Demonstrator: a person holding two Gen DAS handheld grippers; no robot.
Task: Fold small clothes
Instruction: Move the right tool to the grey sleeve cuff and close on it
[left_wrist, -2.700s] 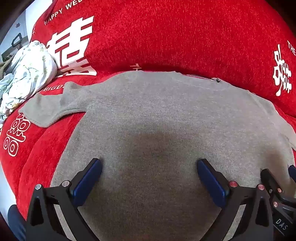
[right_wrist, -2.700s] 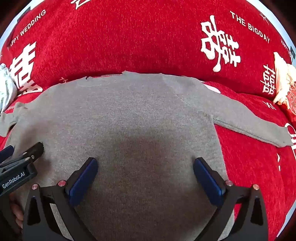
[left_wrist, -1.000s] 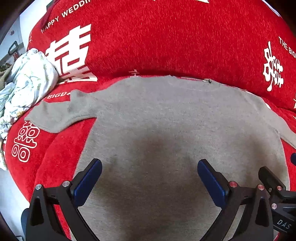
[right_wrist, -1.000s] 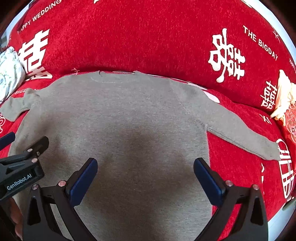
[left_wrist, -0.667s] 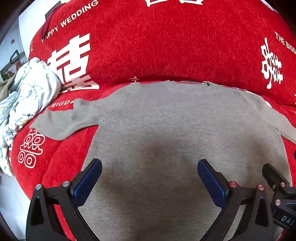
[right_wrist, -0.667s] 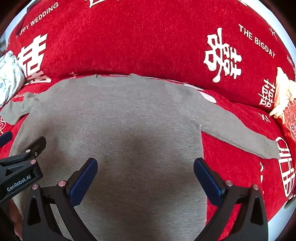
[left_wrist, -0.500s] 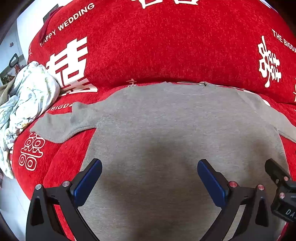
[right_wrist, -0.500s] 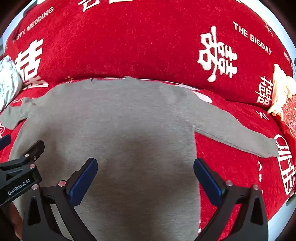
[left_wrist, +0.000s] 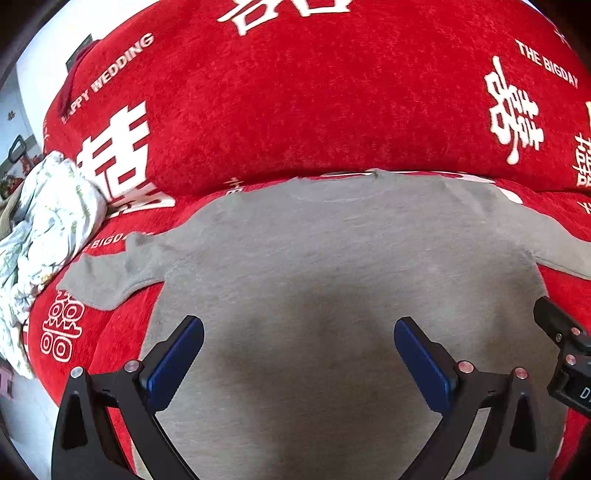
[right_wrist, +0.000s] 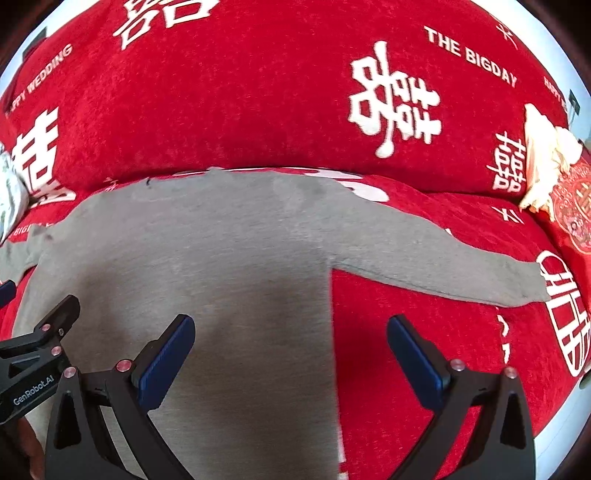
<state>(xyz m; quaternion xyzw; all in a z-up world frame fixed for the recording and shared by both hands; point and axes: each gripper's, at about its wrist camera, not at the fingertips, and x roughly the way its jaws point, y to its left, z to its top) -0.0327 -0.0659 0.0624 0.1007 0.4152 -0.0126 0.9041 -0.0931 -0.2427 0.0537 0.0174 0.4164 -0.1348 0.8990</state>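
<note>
Your left gripper (left_wrist: 297, 352) has its fingers wide apart over the grey sweater (left_wrist: 332, 266), holding nothing; your right gripper (right_wrist: 290, 350) is also spread, across the sweater's right side edge. The sweater lies flat on the red sofa cover (right_wrist: 258, 99), its hem cut off below. On the cover you can read "HAPPY WEDDING" and "THE BIGDAY"; the left gripper's body reads "GenRobot.AI".

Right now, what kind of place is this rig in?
Likely a home living room or bedroom: a grey sweater lies spread on a sofa or bed with a red wedding-print cover, and crumpled floral laundry sits at its left end.
</note>
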